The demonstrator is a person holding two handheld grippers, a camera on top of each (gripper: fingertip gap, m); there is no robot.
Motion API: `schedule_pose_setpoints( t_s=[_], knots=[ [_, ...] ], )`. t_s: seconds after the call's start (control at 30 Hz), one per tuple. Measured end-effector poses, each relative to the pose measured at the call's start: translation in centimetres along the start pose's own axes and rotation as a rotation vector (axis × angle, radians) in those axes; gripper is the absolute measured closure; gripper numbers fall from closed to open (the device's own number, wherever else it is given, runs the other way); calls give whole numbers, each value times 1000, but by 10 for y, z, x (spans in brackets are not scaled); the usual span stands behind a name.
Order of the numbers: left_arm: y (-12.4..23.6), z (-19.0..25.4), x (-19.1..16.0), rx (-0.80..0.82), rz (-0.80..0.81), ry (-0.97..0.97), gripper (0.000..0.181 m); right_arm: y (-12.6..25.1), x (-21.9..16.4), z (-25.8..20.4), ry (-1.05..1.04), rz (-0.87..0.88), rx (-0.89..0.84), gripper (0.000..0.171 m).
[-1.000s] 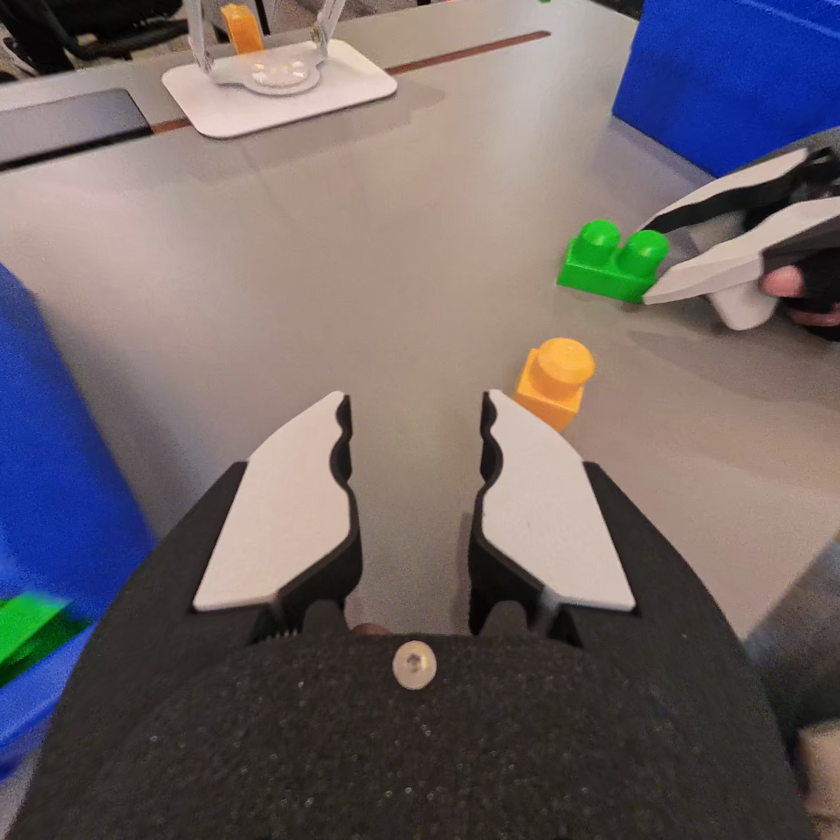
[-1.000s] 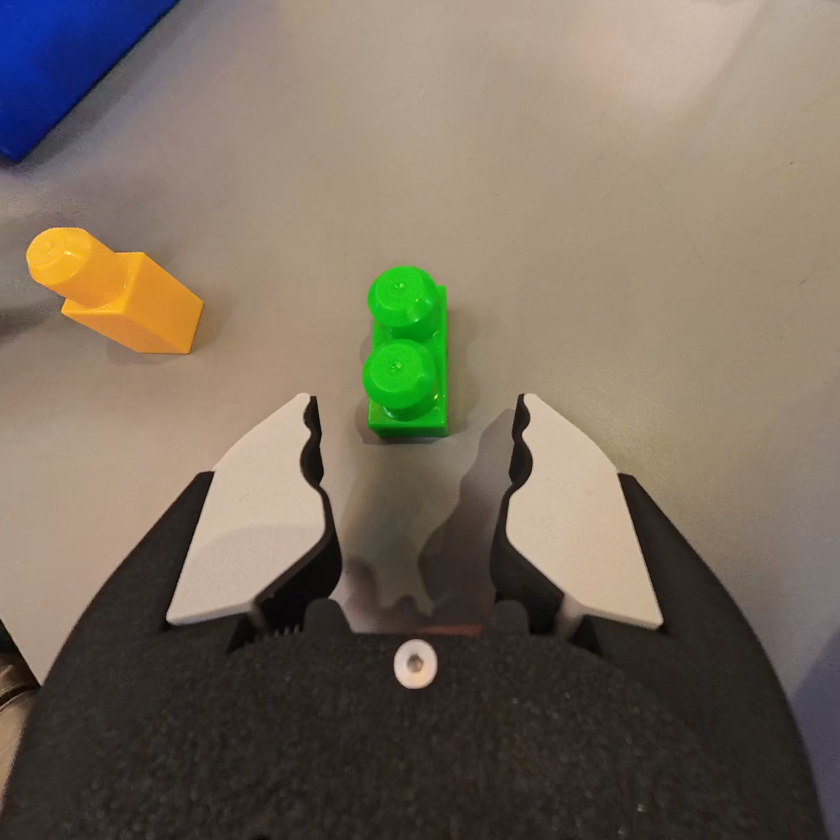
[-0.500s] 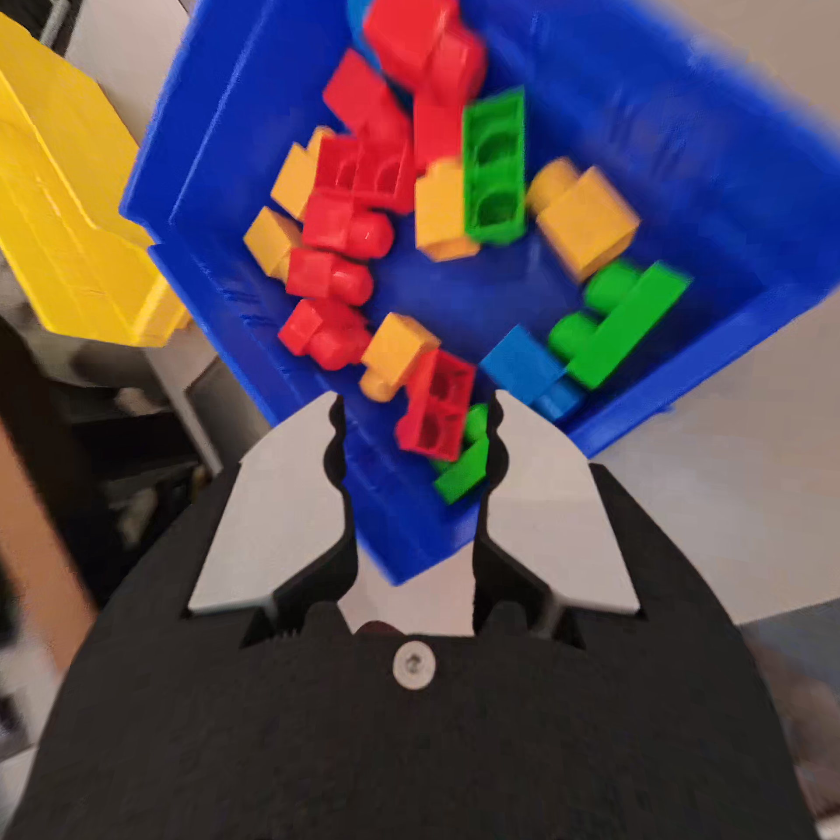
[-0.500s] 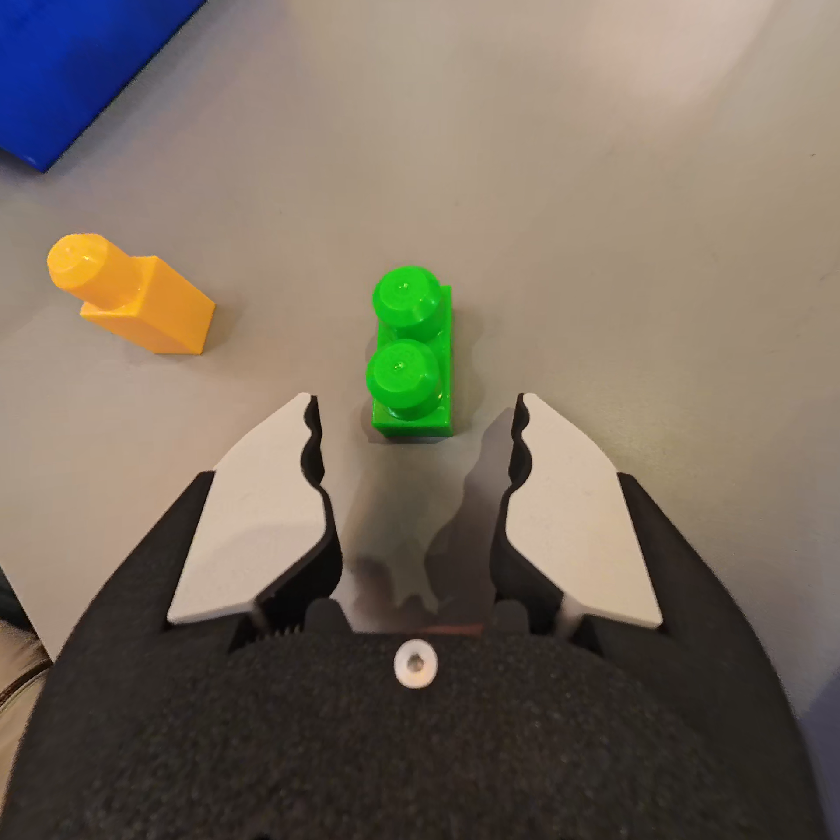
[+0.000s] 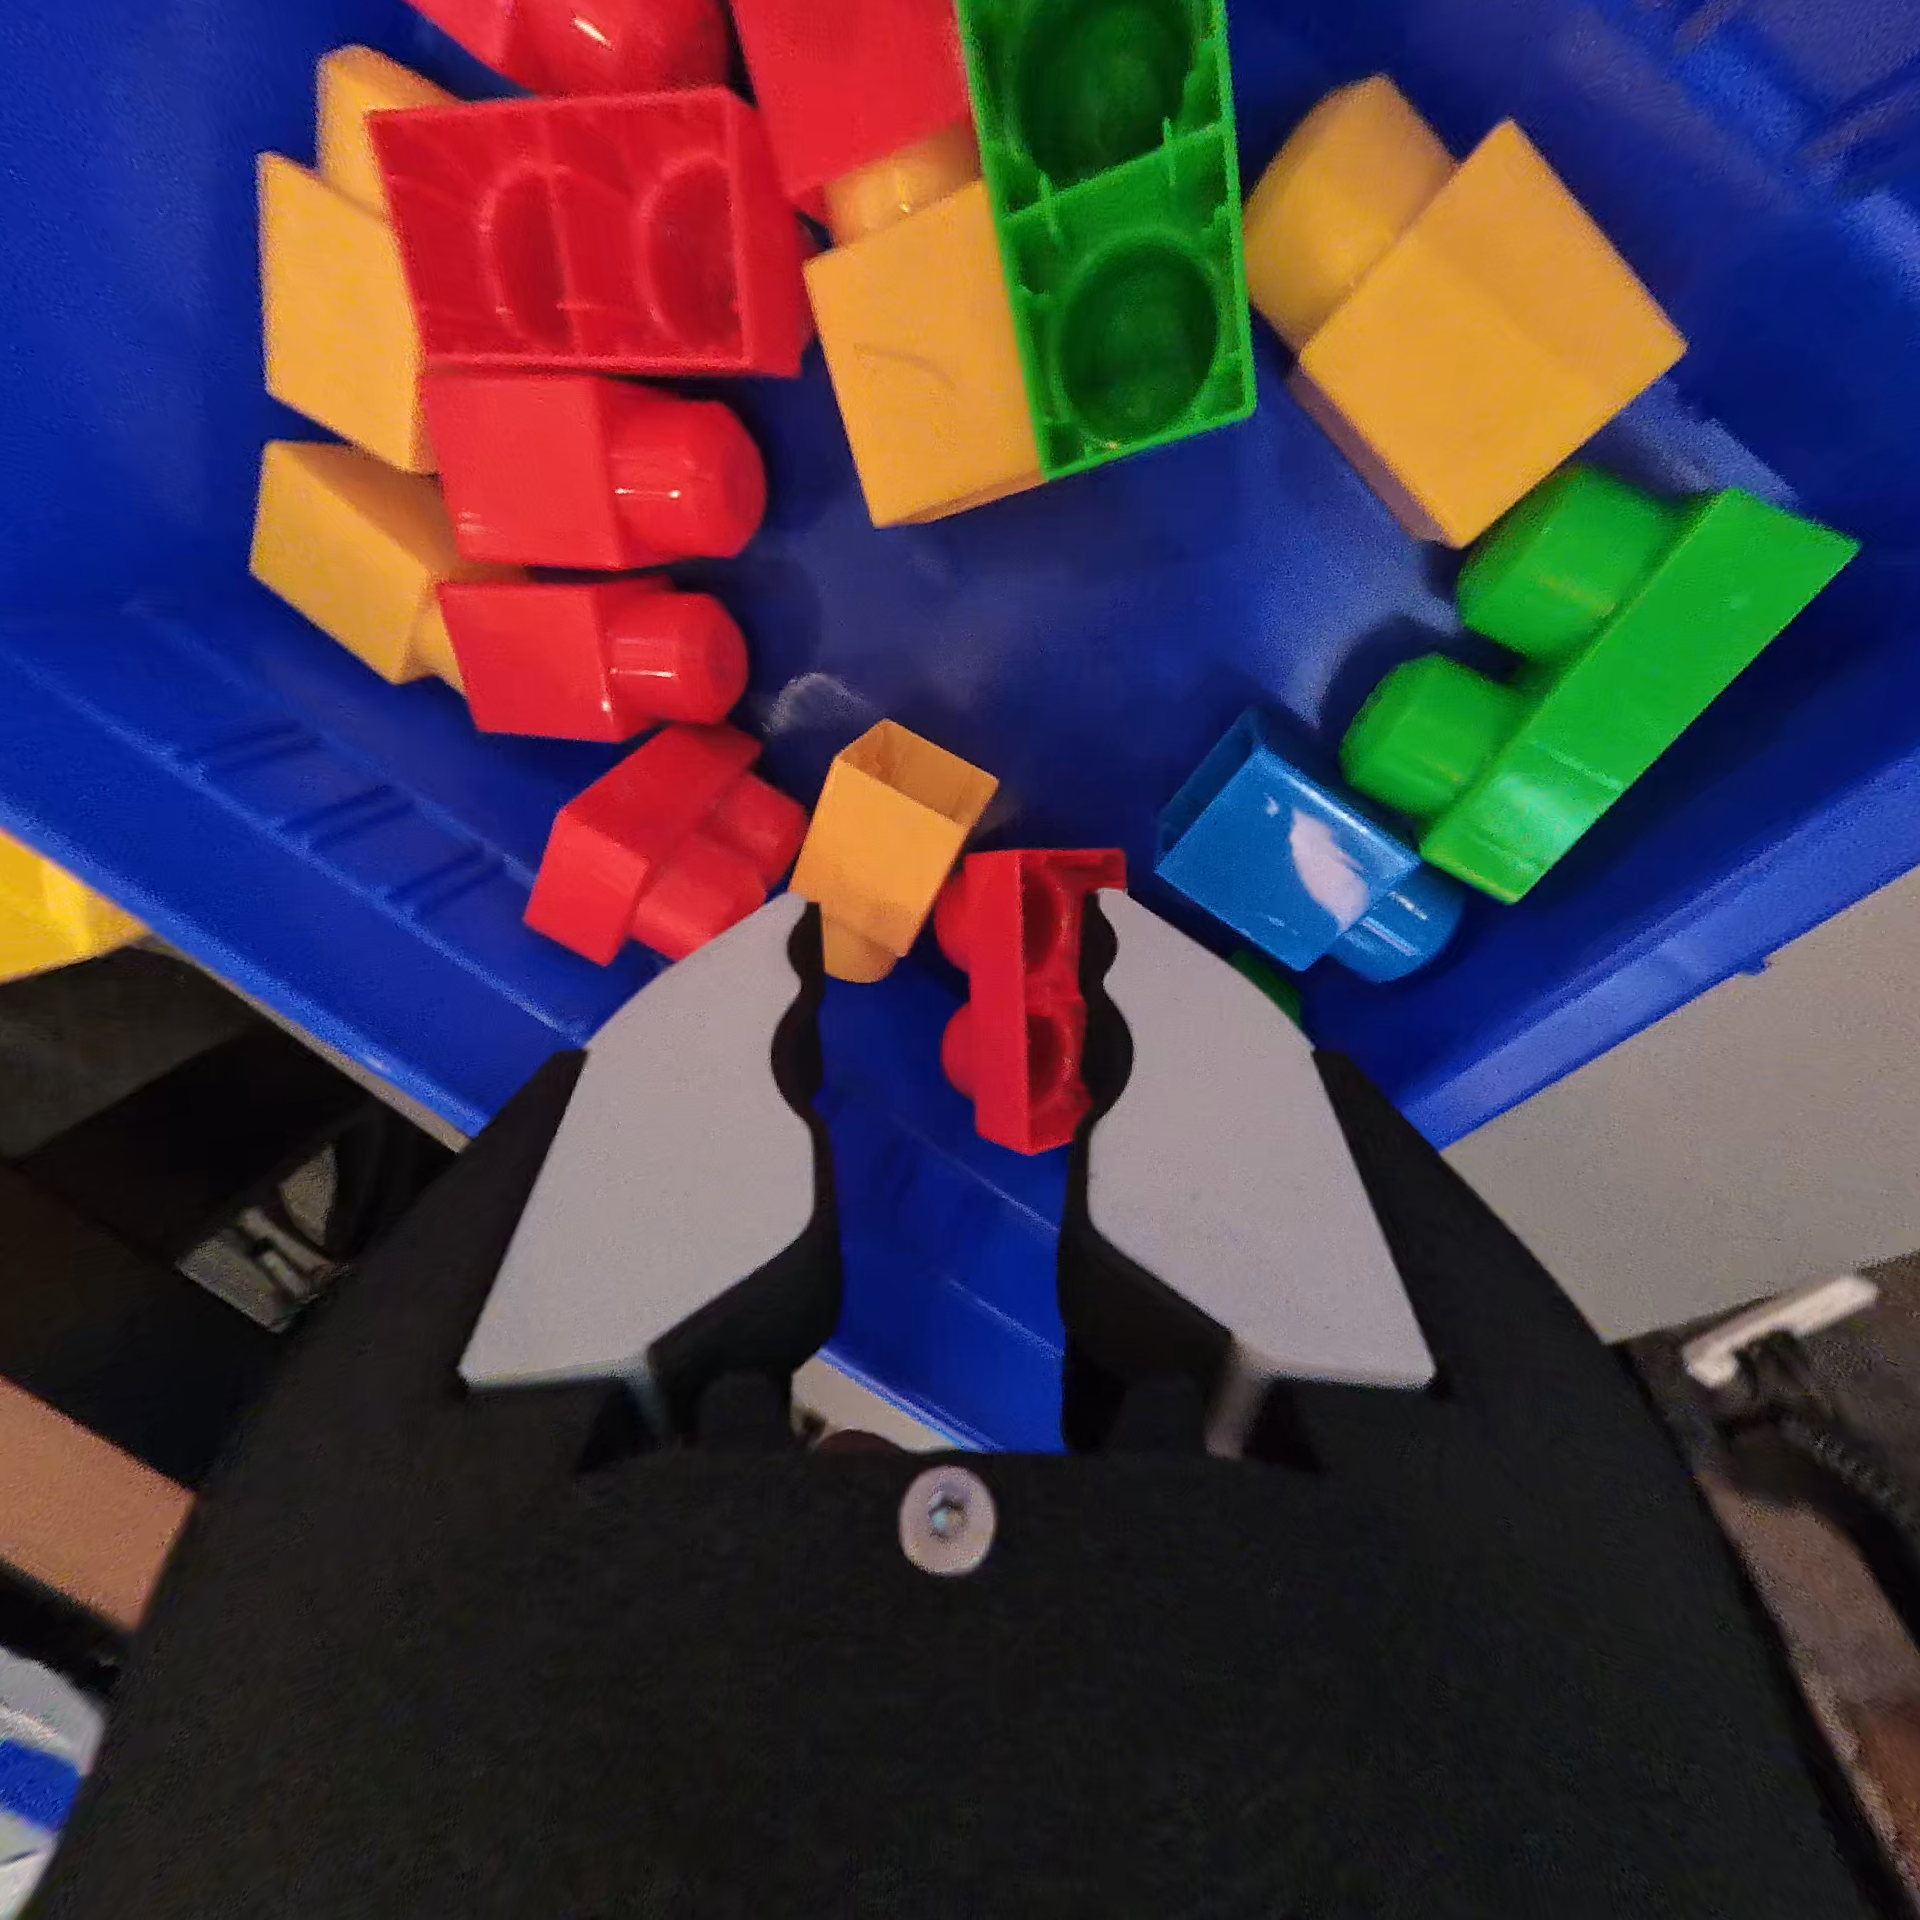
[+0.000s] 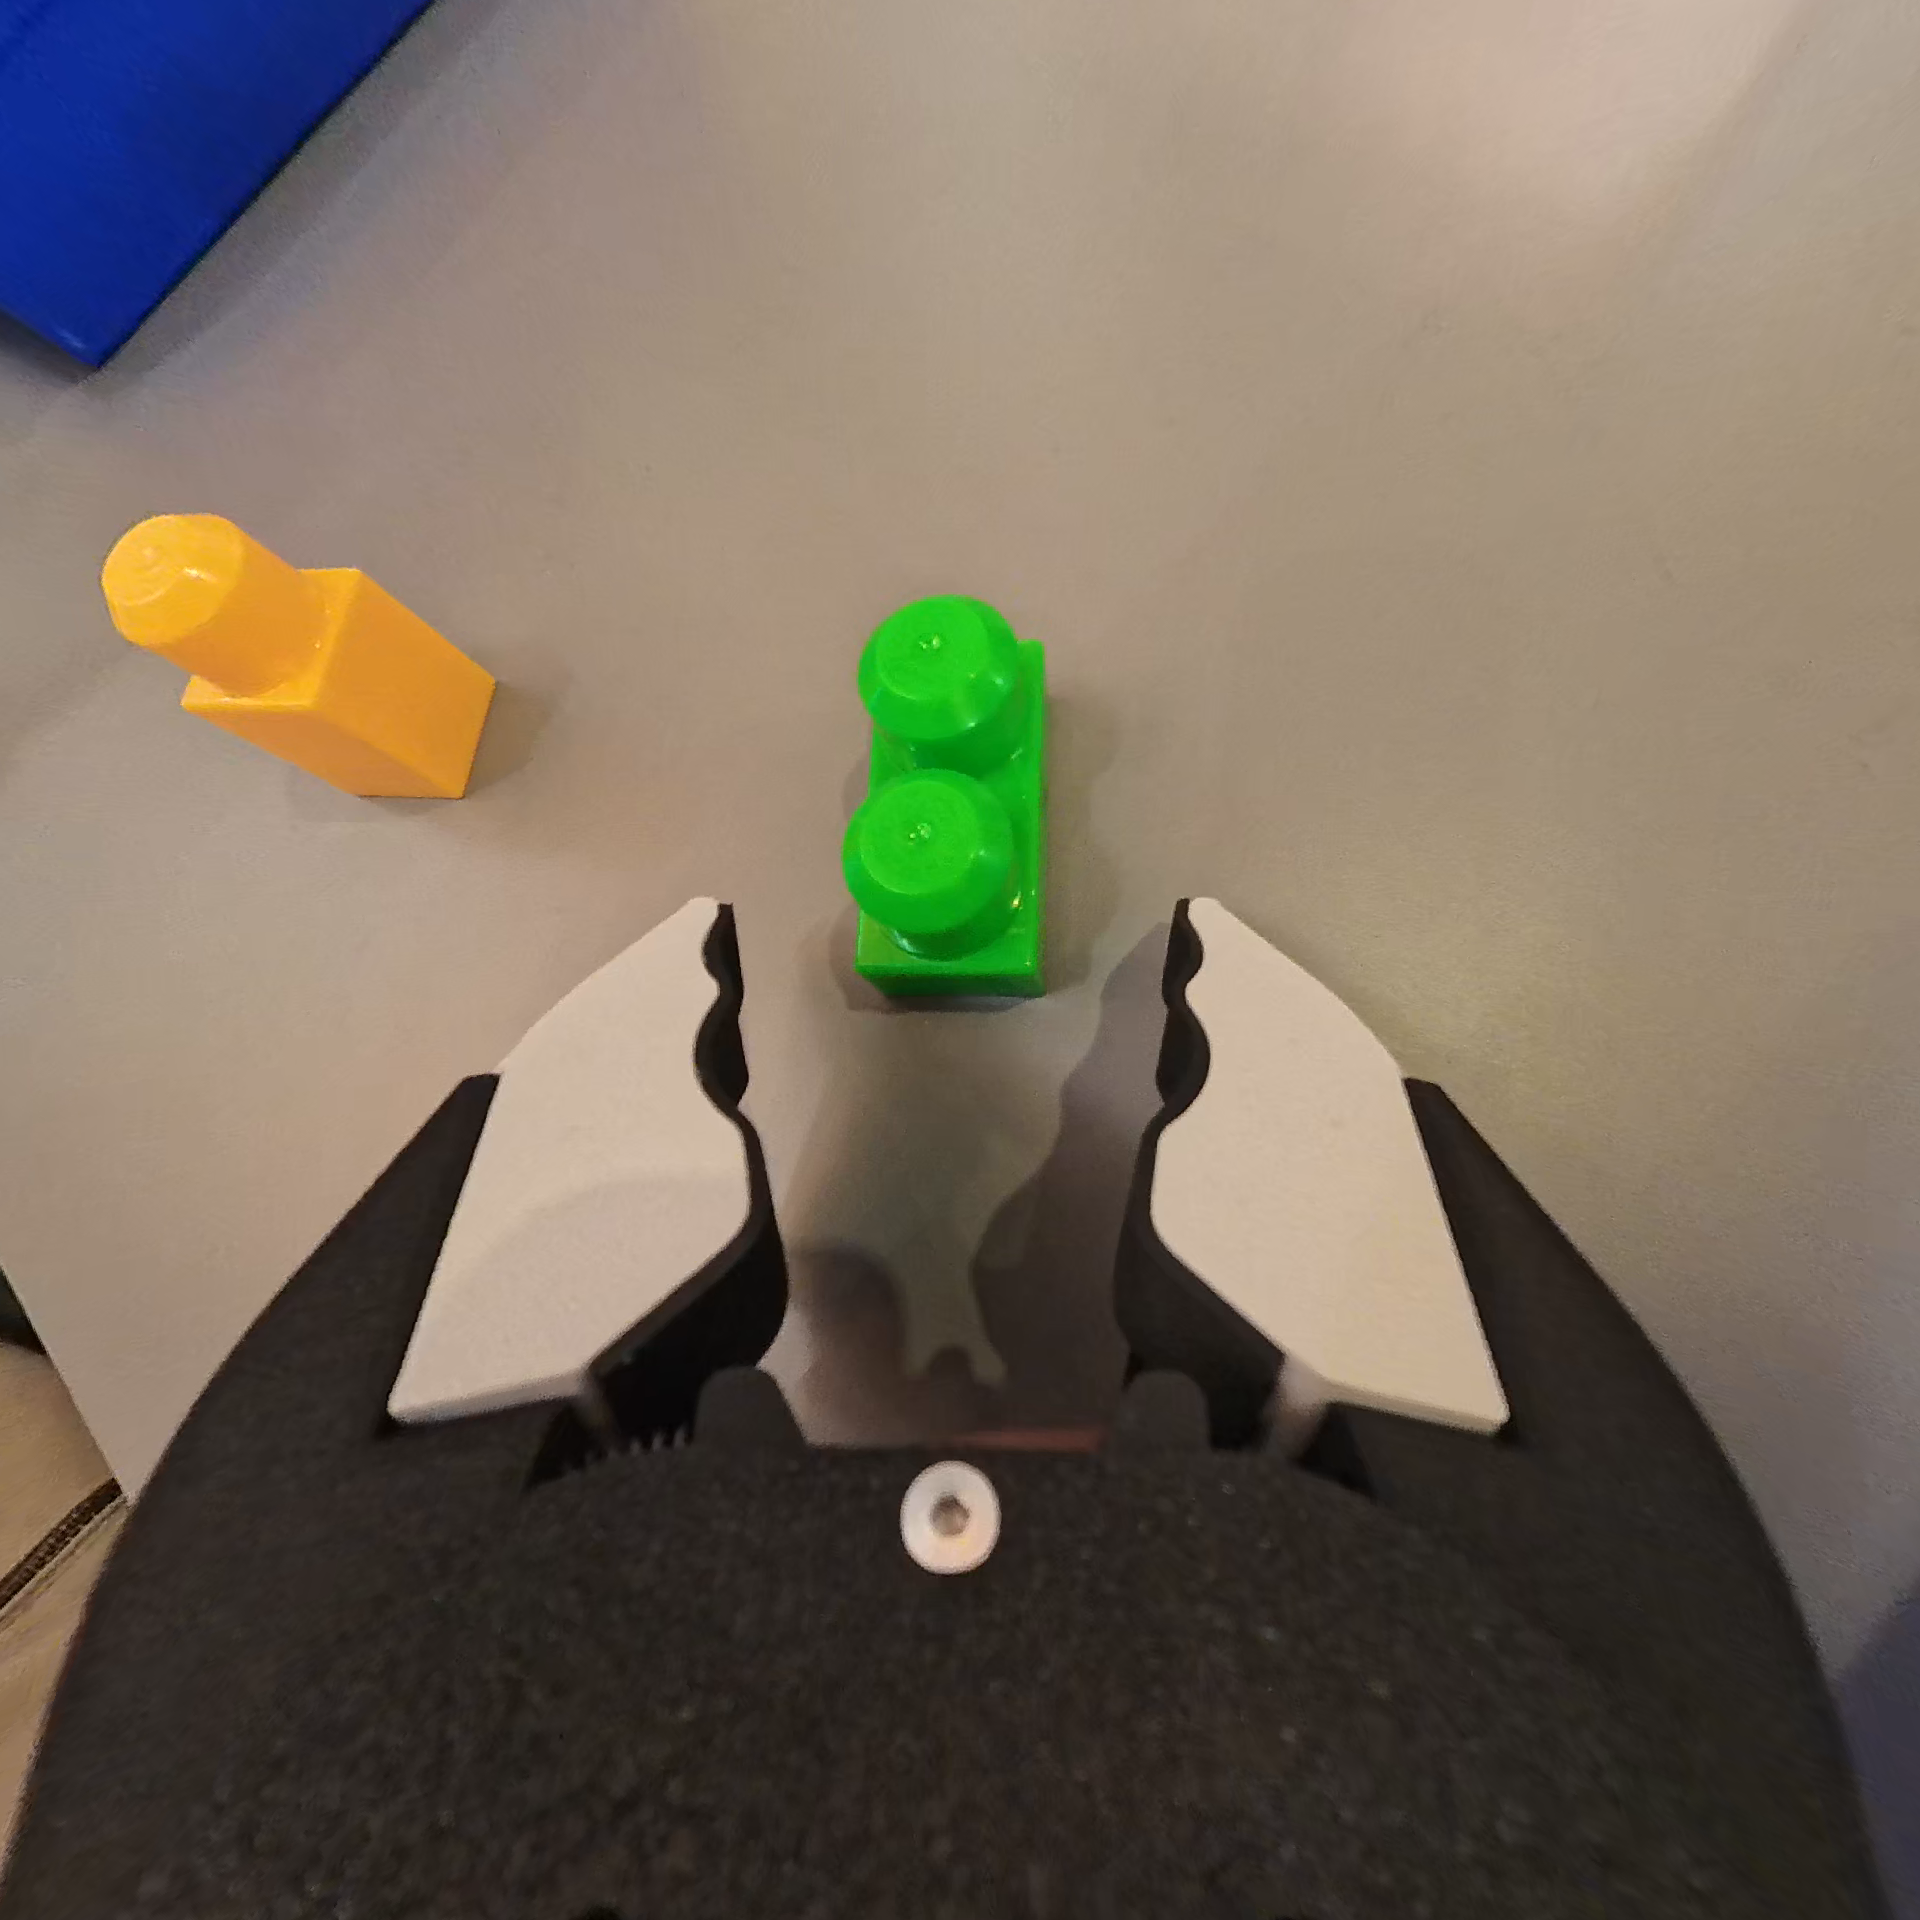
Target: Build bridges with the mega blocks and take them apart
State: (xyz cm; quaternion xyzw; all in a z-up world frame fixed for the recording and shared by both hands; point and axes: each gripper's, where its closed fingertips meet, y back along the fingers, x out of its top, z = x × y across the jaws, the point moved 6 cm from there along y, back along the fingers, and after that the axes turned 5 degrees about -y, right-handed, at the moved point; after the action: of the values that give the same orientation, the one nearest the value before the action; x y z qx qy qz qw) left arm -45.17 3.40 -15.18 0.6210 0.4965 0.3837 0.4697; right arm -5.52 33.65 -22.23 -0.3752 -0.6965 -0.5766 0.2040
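Note:
In the left wrist view my left gripper is open, reaching into a blue bin full of red, orange, green and blue blocks. A red two-stud block lies on its side between the fingers, against the right finger; the left finger is apart from it. A small orange block lies just ahead of the tips. In the right wrist view my right gripper is open and empty above the grey table. A green two-stud block stands just beyond its tips. An orange one-stud block stands to the left.
A second blue bin's corner shows at the right wrist view's top left. The table edge lies at that view's lower left. A yellow bin sits left of the block bin. The gap from one gripper's tips to the other's is roughly 50 centimetres.
My left gripper swung from the table over to the blue bin and went down into it, so the red block now lies between its fingers. The right gripper pulled back slightly from the green block.

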Motion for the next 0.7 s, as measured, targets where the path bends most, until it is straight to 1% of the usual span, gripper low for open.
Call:
schedule_pose_setpoints(
  t_s=[0.07,0.13,0.23,0.33,0.47,0.6,0.63,0.7],
  knots=[
    [-4,-8,5,-5,-39,-77,135,0,0,1,-7,3,6,93],
    [-8,-12,10,-35,-53,-126,142,1,0,1,-15,7,11,93],
    [-11,-14,8,-99,-83,-195,152,1,1,1,-20,10,15,93],
    [-16,-19,4,-121,-116,-216,148,1,0,1,-20,7,16,93],
    [-27,-25,-1,-91,-179,-270,140,1,0,1,-20,4,17,93],
    [-40,-20,2,-86,-200,-323,144,1,1,2,-23,6,19,94],
    [-43,-21,2,-63,-205,-341,141,1,1,2,-23,6,19,94],
    [-46,-22,4,-37,-217,-362,140,1,1,2,-24,6,20,94]
  ],
)
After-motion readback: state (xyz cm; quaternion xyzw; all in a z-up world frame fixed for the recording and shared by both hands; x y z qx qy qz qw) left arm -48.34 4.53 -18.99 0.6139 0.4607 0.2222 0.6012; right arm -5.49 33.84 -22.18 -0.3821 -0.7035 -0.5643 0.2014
